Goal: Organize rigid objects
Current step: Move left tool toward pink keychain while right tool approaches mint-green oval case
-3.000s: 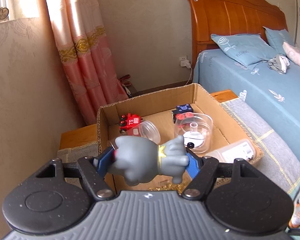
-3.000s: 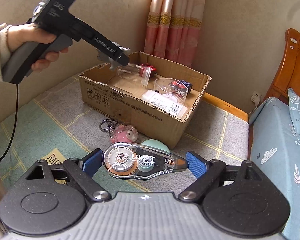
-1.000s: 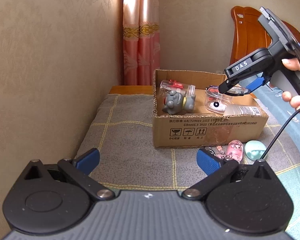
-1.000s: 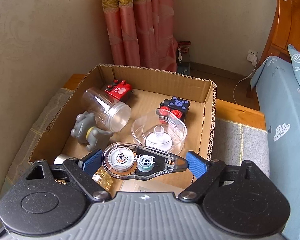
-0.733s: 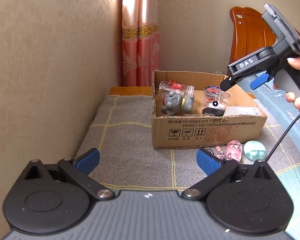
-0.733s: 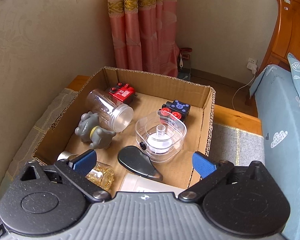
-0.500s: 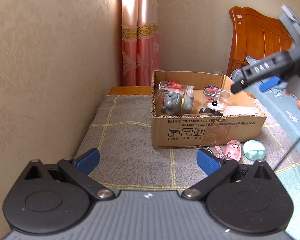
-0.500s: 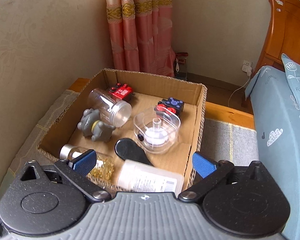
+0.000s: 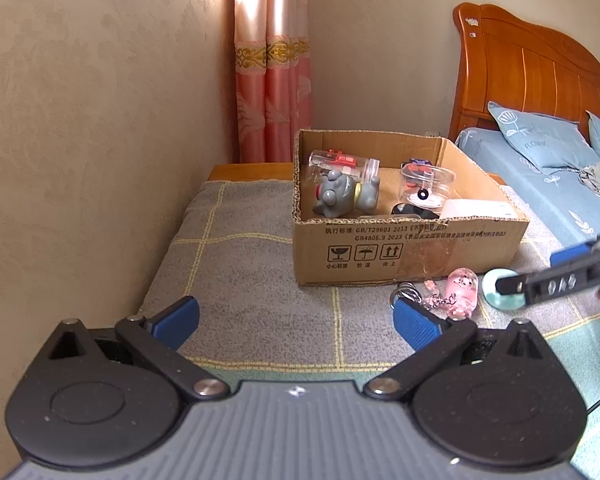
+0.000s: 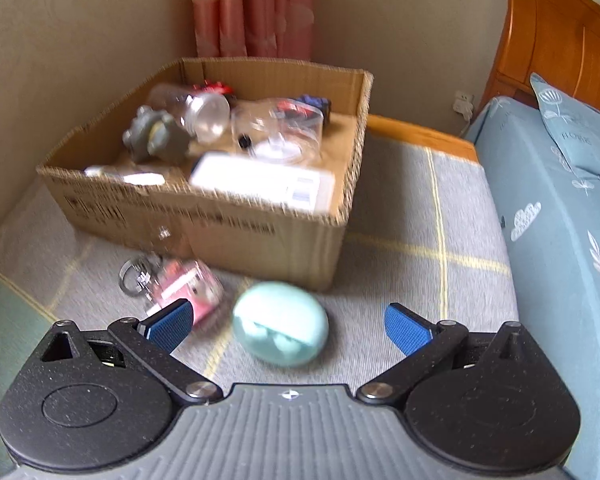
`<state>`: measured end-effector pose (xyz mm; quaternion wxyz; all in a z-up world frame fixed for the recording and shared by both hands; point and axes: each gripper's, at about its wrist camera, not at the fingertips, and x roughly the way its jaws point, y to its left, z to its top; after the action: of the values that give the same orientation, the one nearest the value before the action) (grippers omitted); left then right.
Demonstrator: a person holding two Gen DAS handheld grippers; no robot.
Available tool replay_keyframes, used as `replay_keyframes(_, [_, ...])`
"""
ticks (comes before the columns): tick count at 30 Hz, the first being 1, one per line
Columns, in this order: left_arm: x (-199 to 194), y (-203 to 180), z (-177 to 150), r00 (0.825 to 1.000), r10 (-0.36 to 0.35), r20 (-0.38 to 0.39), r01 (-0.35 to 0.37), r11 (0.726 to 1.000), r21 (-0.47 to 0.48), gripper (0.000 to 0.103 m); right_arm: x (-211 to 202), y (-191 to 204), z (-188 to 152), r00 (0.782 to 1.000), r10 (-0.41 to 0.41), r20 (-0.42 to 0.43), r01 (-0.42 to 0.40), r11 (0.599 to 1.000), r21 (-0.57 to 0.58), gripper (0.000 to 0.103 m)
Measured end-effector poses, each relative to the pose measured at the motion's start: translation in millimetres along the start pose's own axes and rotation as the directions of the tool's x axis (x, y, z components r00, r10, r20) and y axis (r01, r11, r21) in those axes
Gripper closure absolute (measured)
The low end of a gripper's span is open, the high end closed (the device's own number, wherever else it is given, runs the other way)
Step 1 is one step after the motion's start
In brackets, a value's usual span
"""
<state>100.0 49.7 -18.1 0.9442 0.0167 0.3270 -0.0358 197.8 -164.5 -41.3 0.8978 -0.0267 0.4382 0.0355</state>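
A cardboard box [image 9: 412, 248] [image 10: 204, 220] on the grey blanket holds a grey toy [image 9: 336, 196] [image 10: 156, 136], clear jars, a white box and the dark correction-tape dispenser [image 9: 414, 210]. In front of the box lie a mint oval case [image 10: 280, 322] [image 9: 496, 286] and a pink keychain [image 10: 184, 284] [image 9: 462, 290]. My right gripper [image 10: 288, 326] is open and empty, low over the mint case, which shows between its blue pads. It also reaches in from the right edge of the left wrist view. My left gripper [image 9: 296, 320] hangs open and empty well short of the box.
A wall runs along the left side. A bed with blue sheets [image 10: 560, 208] and a wooden headboard [image 9: 532, 76] borders the right. Pink curtains [image 9: 272, 92] hang behind the box. Bare grey blanket [image 9: 240, 280] lies left of the box.
My right gripper let the tape dispenser go into the box, then drew back and down to the mint case in front of it. The left gripper has stayed put.
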Motion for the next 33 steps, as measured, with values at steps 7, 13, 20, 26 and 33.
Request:
replay_keyframes(7, [1.6,-8.0,0.9,1.000,-0.003,-0.011,0.004,1.000,0.028,0.001,29.3,-3.1,-18.6,1.000,-0.011,-0.021,0.011,1.000,0.022,0.000])
replay_keyframes(13, [7.5,-16.4,1.2,1.000,-0.009,-0.029,0.010,0.999,0.046,0.001,35.9,-7.1,-15.8,0.999,-0.026,0.043,0.026,1.000,0.010,0.000])
replay_keyframes(20, [21.7,-36.3,9.5,0.998,-0.045,-0.052,0.050,0.993,0.103,0.001,27.3,-24.6,-28.5,0.999,-0.026,0.036,0.025,0.999,0.021,0.000])
replay_keyframes(26, [52.4,-74.0,18.7,0.984,-0.154,-0.090,0.168,0.969,0.184,0.001,20.0,-28.6,-38.6,0.998,-0.038,0.051,0.036,0.999,0.040,0.000])
replay_keyframes(33, [94.0,-110.8,9.4,0.962,-0.209,-0.175,0.248,0.939,0.238,0.001,16.9,-33.0,-47.3,0.996,-0.009,0.092,0.009,1.000,0.006,0.000])
